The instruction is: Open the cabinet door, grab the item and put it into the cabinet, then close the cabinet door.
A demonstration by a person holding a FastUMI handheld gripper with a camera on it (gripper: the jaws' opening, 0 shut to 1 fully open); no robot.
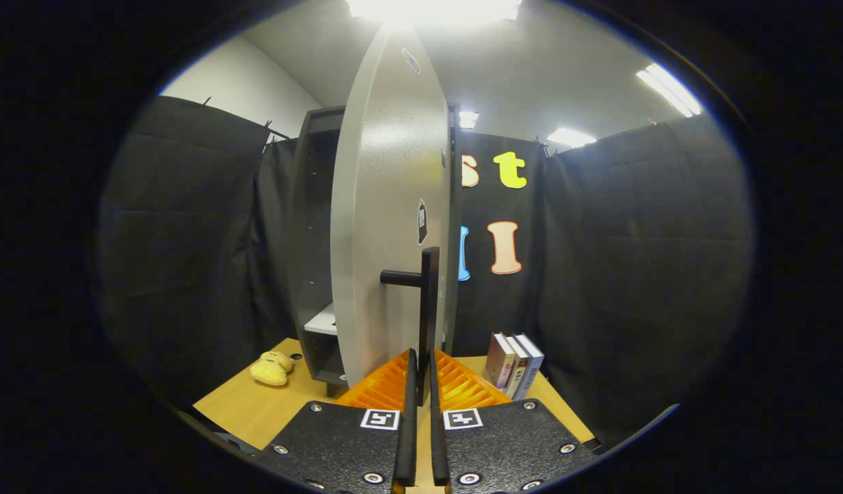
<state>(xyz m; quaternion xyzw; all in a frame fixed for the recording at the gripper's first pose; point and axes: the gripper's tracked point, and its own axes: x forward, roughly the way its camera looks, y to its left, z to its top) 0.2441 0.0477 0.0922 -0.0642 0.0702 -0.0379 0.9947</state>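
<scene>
In the middle of the frame the gripper (421, 363) is seen with its fingers drawn narrow around the lower end of the black bar handle (428, 302), which is fixed on the speckled grey, matte cabinet door (387, 226); the door is swung partly open. Behind it, left of centre, the dark cabinet (315, 240) is shown with a pale shelf inside. At lower left, a soft yellow plush toy (272, 368) is laid on the smooth wooden table (250, 405), while a few upright books (514, 365) are placed at lower right.

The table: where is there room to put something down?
Bare table lies around the yellow plush toy, left of the cabinet. Right of the door it is crowded: books stand there. The tool is shut on the door handle.
</scene>
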